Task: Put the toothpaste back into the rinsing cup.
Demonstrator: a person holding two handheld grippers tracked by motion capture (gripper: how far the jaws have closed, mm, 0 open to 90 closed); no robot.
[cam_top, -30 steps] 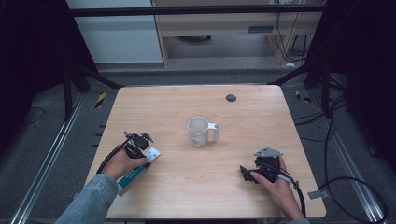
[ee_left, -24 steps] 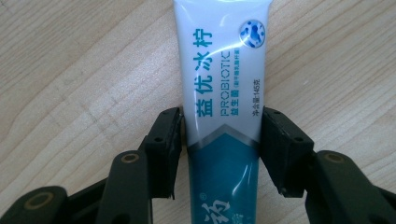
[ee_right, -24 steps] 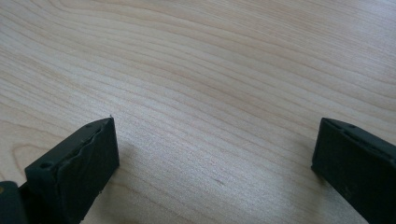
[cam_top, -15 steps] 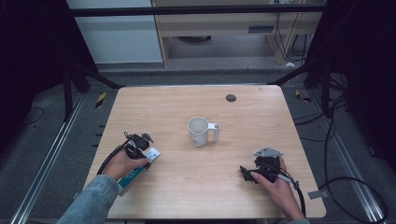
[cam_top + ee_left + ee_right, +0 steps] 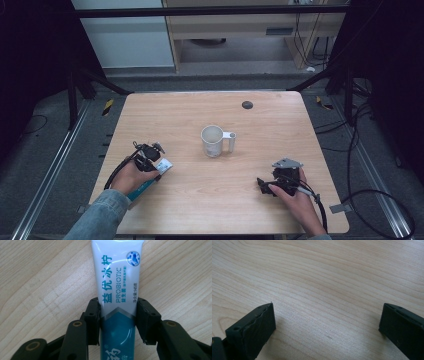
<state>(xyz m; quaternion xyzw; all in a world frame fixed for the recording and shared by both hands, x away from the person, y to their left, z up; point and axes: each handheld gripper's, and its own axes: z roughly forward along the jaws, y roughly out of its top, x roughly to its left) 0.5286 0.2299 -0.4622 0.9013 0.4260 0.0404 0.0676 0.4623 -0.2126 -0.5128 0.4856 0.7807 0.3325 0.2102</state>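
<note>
A white and teal toothpaste tube (image 5: 117, 272) lies flat on the wooden table (image 5: 270, 130). My left gripper (image 5: 118, 307) is shut on it, one black jaw pressed on each side where the white turns teal. From above, that gripper (image 5: 151, 164) sits at the table's front left, and the tube (image 5: 163, 166) sticks out toward the middle. A white mug (image 5: 213, 141) stands upright in the middle, handle to the right. At the front right, my right gripper (image 5: 264, 185) rests low over the table. It (image 5: 327, 315) is open, with bare wood between the wide-apart fingers (image 5: 254, 327).
A small dark round spot (image 5: 247, 104) marks the table's far side. Cables (image 5: 320, 205) trail from both grippers over the front edge. Metal rails (image 5: 55, 170) and dark frame legs run along the floor on both sides.
</note>
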